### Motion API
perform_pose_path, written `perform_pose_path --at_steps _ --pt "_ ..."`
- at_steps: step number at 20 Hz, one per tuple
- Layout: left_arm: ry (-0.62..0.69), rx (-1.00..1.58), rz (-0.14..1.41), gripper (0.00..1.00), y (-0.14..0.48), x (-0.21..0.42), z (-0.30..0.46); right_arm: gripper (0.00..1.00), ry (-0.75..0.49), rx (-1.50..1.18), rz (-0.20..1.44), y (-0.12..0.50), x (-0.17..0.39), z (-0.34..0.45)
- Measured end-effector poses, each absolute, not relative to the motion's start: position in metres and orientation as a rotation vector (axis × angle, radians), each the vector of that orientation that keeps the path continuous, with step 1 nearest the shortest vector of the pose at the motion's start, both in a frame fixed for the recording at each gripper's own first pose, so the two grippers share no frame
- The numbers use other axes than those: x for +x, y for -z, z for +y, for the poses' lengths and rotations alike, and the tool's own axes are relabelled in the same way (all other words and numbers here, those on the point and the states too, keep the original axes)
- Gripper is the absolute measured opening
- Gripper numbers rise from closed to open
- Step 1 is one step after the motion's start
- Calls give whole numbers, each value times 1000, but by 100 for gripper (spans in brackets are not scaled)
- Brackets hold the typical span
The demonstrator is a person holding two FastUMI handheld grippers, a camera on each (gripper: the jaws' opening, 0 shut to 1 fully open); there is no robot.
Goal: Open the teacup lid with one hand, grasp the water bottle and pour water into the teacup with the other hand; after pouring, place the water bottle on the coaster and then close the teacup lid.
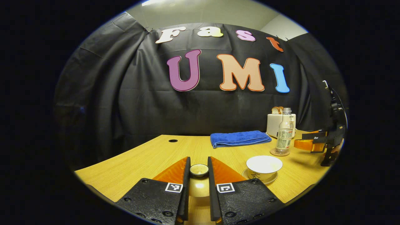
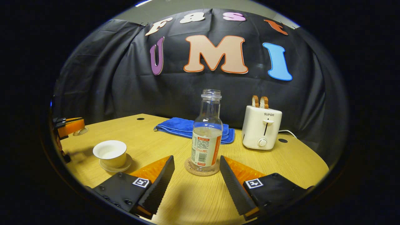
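My left gripper (image 1: pixel 199 161) is shut on the teacup lid (image 1: pixel 199 170), its fingers pressing on the knob from both sides. The white teacup (image 1: pixel 264 167) stands uncovered on its saucer to the right of it. Farther right, the uncapped water bottle (image 1: pixel 284 134) stands upright on a round cork coaster (image 1: pixel 279 152). In the right gripper view, my right gripper (image 2: pixel 196 160) is open, one finger on each side of the bottle (image 2: pixel 206 137) and not touching it. The coaster (image 2: pixel 201 168) lies under the bottle, and the teacup (image 2: pixel 110 153) sits to the left.
A folded blue towel (image 2: pixel 184 126) lies behind the bottle. A white toaster (image 2: pixel 262 126) with bread in it stands at the back right. The wooden table (image 2: pixel 193 200) has small round holes near its far edge. Black cloth walls close the booth behind.
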State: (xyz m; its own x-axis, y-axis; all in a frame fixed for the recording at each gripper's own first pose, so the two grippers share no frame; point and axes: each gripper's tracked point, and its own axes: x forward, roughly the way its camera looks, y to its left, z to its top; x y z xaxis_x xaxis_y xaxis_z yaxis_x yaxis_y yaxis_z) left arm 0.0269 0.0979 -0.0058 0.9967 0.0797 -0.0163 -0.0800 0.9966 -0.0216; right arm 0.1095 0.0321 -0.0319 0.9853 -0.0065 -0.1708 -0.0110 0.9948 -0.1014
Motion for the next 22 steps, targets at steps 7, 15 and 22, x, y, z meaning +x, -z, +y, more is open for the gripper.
perform_pose_path --at_steps 7,15,22 --pt "-18 -19 19 24 6 36 71 95 -1 -44 101 18 79 20" --pt "66 -22 22 24 5 62 16 94 31 0 24 5 56 -6" --pt "135 -12 36 24 7 81 -29 94 54 -2 4 0 44 -14"
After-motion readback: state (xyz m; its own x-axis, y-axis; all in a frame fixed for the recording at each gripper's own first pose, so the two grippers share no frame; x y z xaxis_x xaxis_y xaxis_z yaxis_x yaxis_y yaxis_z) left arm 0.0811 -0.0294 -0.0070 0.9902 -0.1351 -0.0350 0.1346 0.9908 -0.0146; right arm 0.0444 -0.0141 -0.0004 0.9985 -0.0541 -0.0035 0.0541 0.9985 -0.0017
